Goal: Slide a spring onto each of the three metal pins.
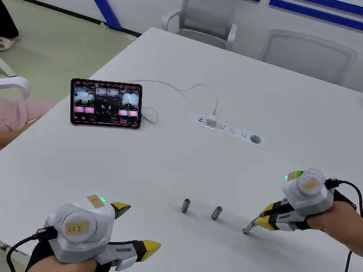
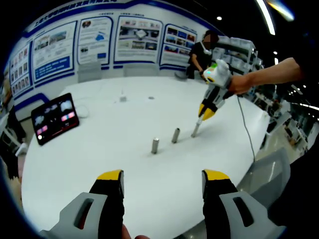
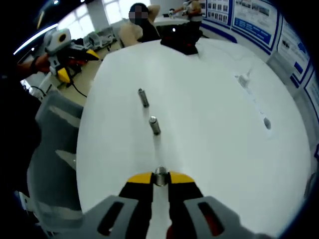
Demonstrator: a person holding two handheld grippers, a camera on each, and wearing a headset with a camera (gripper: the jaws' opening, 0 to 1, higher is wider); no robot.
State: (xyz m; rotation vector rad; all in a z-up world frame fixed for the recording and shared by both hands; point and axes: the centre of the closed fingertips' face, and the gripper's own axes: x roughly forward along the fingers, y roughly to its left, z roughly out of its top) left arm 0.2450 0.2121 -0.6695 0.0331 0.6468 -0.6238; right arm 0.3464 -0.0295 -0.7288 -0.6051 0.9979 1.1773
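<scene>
1. right gripper (image 1: pixel 262 220): we log it at the right of the white table (image 1: pixel 170 164), jaws pinched narrow on the held pin (image 1: pixel 248 228). in its own view the yellow tips meet round the pin's metal end. the pin slants down and left from the tips, with its lower end at the tabletop; we cannot tell whether it touches. its shaft looks ribbed, like a coil.
2. middle pin (image 1: pixel 216 213): upright on the table, just left of the held pin and apart from it. we note the same ribbed, coiled look along its length.
3. left pin (image 1: pixel 185 205): upright, near the middle pin and not touching it, also coiled in look. we count the three in a loose row across the near part of the table.
4. left gripper (image 1: pixel 136 226): at the near left, jaws spread wide and empty, well apart from the pins.
5. tablet (image 1: pixel 106 103): propped at the far left of the table, screen lit.
6. power strip (image 1: pixel 227 129): white, lying beyond the pins. a thin white cable (image 1: pixel 217 105) loops from it toward the tablet.
7. grey chairs (image 1: pixel 207 20): two, at the table's far edge.
</scene>
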